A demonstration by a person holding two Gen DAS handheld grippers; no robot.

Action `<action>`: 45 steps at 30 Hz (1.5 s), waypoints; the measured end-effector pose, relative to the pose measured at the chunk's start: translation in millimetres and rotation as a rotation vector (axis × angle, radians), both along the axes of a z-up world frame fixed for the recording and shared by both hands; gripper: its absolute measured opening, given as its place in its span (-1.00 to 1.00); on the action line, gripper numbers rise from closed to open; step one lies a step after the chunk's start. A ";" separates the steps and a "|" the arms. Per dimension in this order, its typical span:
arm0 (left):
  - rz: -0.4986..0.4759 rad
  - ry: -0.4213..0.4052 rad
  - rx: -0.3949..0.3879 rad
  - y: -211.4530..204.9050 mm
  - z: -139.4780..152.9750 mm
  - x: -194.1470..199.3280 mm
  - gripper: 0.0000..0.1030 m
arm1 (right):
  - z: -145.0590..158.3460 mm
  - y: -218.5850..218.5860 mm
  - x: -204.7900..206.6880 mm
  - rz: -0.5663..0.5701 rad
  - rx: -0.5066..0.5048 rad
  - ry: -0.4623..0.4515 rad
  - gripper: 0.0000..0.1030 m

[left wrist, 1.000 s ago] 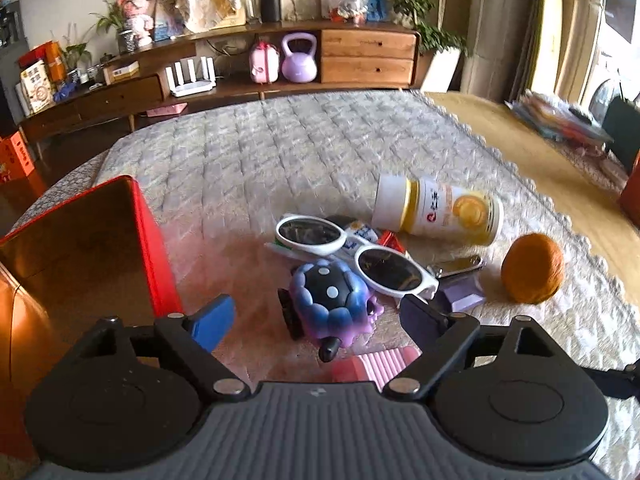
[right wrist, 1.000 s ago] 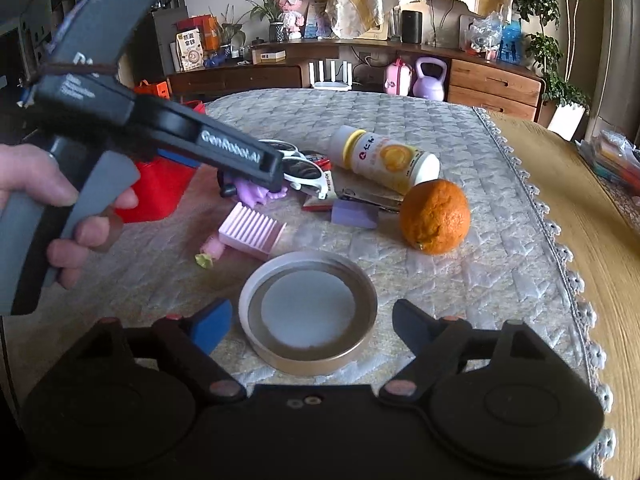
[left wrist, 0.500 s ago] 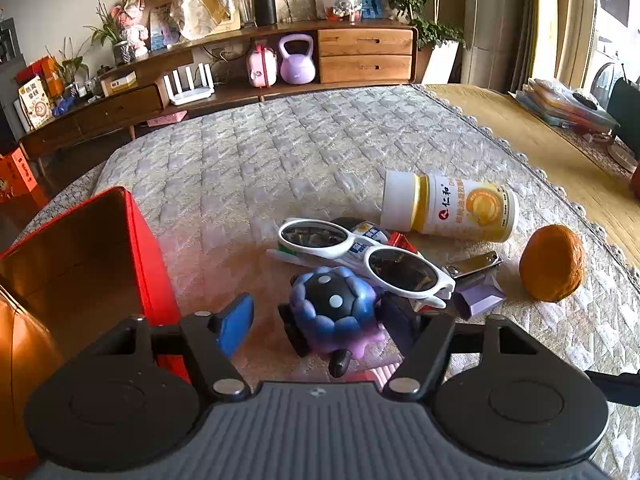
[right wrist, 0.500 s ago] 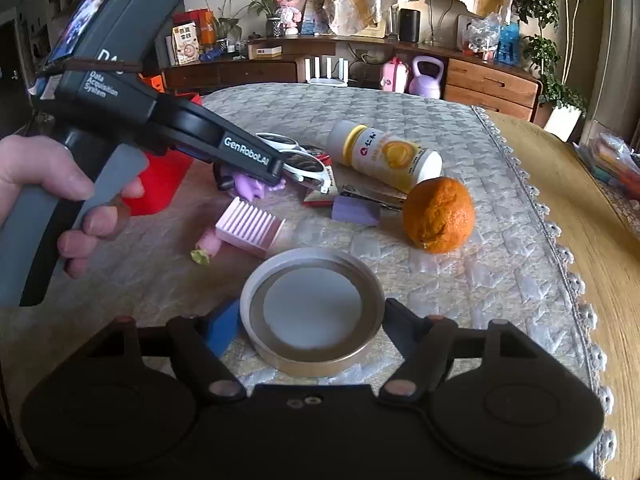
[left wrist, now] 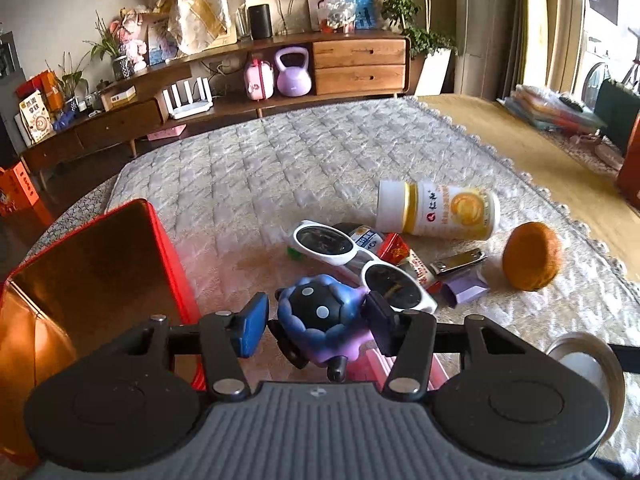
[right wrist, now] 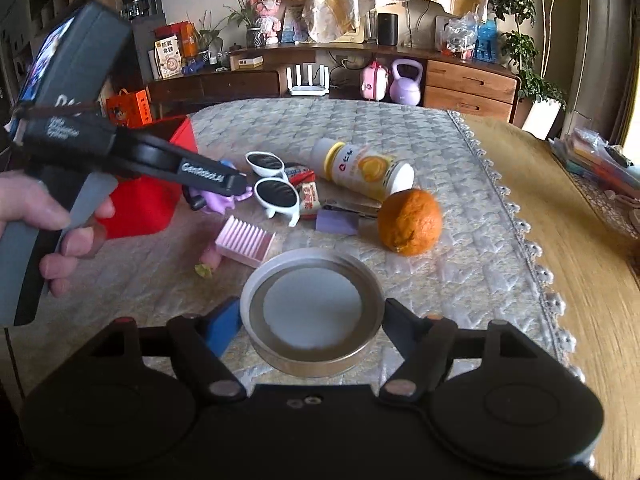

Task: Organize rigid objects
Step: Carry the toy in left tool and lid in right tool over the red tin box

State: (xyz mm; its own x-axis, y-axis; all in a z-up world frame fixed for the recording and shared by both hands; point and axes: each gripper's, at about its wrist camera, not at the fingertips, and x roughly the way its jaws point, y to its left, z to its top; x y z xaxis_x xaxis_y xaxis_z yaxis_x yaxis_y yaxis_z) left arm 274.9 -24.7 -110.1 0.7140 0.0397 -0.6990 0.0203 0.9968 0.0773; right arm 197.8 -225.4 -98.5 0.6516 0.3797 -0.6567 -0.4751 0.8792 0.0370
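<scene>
A: Left wrist view. Left gripper (left wrist: 316, 318) just closing around toy (left wrist: 320, 316); right pad touching, small gap at blue pad (left wrist: 250, 330), so not yet clamped. Toy just beside red box (left wrist: 168, 248) and sunglasses (left wrist: 360, 258).

B: Right wrist view?

A: Right gripper (right wrist: 310, 326) clenched on round lid (right wrist: 312, 310), both pads against rim, after narrowing slightly. Lid near orange (right wrist: 410, 222) and pink comb (right wrist: 245, 240); bottle (right wrist: 364, 168) lying beyond.
</scene>
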 end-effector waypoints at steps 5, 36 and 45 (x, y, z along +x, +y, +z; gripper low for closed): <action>-0.002 -0.002 -0.019 9.0 14.6 -18.7 0.02 | 18.0 2.3 -9.3 0.016 0.011 -0.013 0.47; 0.164 -0.039 -0.045 169.6 61.4 -47.0 0.02 | 70.0 168.2 22.5 0.276 -0.065 -0.078 0.47; 0.187 -0.001 -0.055 208.7 40.9 -9.3 0.02 | 39.2 228.5 56.1 0.326 -0.111 -0.025 0.47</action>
